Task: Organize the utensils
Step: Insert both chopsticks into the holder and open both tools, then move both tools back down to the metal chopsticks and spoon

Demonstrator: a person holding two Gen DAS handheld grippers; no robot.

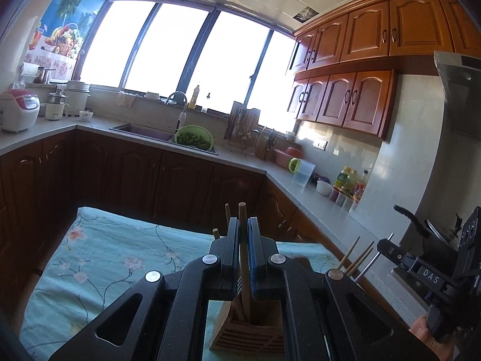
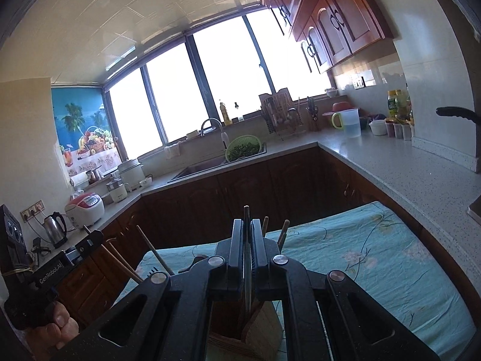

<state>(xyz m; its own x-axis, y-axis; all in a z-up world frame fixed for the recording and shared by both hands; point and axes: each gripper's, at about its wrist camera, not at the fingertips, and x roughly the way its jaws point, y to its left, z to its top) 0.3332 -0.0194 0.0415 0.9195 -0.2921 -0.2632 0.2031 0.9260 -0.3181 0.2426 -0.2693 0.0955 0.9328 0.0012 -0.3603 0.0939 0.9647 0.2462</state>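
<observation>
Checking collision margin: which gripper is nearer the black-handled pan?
Right. Both hover over the wooden utensil holder; the right gripper is on the side towards the black-handled pan, the left gripper on the far side.

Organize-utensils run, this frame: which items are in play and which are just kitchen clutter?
In play:
- left claw, shut on a wooden chopstick
- right claw, shut on a thin dark utensil
- wooden holder under both
- floral cloth

Clutter:
- green colander in the sink
- rice cooker
- kettle
- measuring jug
- dish rack
</observation>
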